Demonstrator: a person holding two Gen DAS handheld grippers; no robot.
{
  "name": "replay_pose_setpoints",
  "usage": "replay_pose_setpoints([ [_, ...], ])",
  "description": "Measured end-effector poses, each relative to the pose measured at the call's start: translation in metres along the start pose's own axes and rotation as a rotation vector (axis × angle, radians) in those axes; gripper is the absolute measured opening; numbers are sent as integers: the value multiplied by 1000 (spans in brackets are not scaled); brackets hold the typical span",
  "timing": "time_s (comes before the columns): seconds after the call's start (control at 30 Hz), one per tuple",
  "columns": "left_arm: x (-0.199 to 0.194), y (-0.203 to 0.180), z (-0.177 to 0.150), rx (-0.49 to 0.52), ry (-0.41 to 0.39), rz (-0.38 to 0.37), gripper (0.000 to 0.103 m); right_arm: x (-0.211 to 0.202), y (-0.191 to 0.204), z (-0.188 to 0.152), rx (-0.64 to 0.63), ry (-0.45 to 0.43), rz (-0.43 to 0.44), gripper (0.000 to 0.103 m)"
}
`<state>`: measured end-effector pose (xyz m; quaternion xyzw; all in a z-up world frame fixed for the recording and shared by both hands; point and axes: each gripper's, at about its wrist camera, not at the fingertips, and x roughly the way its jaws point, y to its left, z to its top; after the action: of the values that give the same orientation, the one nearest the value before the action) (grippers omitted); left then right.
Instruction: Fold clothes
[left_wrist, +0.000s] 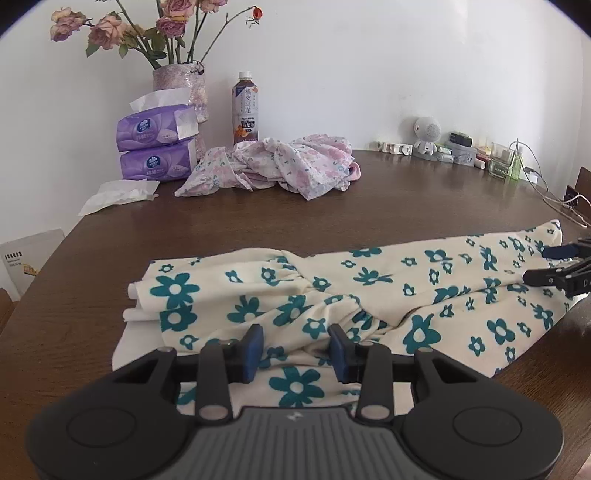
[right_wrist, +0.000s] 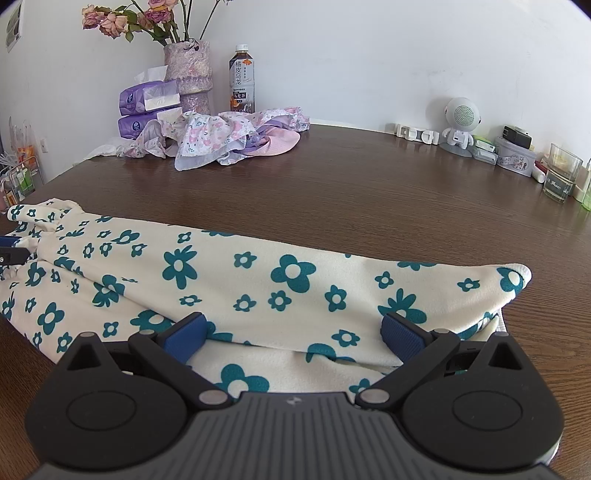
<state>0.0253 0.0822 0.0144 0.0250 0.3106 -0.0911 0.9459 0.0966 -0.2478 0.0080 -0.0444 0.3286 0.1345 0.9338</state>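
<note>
Hovering low over the cream floral garment (left_wrist: 369, 295) lying flat on the surface (left_wrist: 332, 210), left hand-held gripper (left_wrist: 295, 349) partly parted, right hand-held gripper (right_wrist: 295, 332) spread wide; vase (right_wrist: 188, 70) holds flowers (right_wrist: 129, 18), apparently dried.

Both wrist views sit low over the tabletop (left_wrist: 332, 206), close to the dress (right_wrist: 258, 280), facing the vase (left_wrist: 181, 88); both share it.
</note>
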Motion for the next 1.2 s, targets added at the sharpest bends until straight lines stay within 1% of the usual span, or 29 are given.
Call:
replay_pose_setpoints([
  [0.13, -19, 13, 8, -80, -60, -20, 38, 0, 0, 0, 0, 0, 0, 102],
  [0.17, -21, 15, 12, -97, -79, -16, 41, 0, 0, 0, 0, 0, -1, 102],
  [0.2, -23, 16, 15, -110, -96, -14, 46, 0, 0, 0, 3, -3, -1, 102],
  [0.23, -21, 14, 19, -109, -102, -17, 49, -1, 0, 0, 13, -8, 0, 102],
  [0.3, -16, 11, 26, -107, -112, -23, 50, -3, 0, 0, 21, -24, 2, 102],
  [0.33, -13, 9, 29, -102, -115, -24, 51, -5, -1, 0, 23, -34, 0, 101],
  [0.43, 6, -5, 33, -27, -76, 1, 58, -16, -11, 6, 48, -70, -24, 100],
  [0.5, 19, -13, 29, 25, -41, 42, 59, -22, -22, 11, 66, -96, -49, 100],
  [0.53, 25, -16, 27, 46, -24, 58, 59, -24, -29, 13, 69, -97, -69, 95],
  [0.57, 29, -16, 25, 41, -7, 52, 59, -25, -37, 16, 73, -99, -90, 90],
  [0.63, 33, -11, 21, 11, 8, 37, 60, -22, -53, 18, 86, -75, -122, 62],
  [0.67, 34, -8, 20, -5, 10, 29, 61, -19, -62, 18, 94, -58, -137, 57],
  [0.7, 34, -6, 19, -17, 10, 23, 61, -16, -70, 18, 108, -45, -151, 53],
  [0.73, 33, -6, 18, -19, 8, 22, 61, -15, -78, 17, 140, -42, -164, 53],
  [0.9, 30, -8, 17, -13, 4, 38, 61, -23, -112, 6, 334, -92, -211, 54],
  [0.93, 30, -9, 17, -12, 4, 42, 61, -24, -118, 3, 363, -96, -213, 54],
  [1.0, 30, -10, 18, -9, 4, 47, 62, -21, -127, -2, 414, -89, -187, 53],
  [1.07, 31, -10, 19, -9, 5, 48, 62, -15, -133, -2, 446, -78, -123, 33],
  [1.1, 31, -10, 19, -12, 5, 47, 62, -11, -135, -1, 458, -75, -92, 14],
  [1.13, 31, -10, 19, -14, 5, 47, 62, -8, -136, 2, 464, -79, -64, 6],
  [1.2, 30, -10, 18, -12, 4, 50, 62, -9, -134, 10, 456, -106, -34, 6],
])
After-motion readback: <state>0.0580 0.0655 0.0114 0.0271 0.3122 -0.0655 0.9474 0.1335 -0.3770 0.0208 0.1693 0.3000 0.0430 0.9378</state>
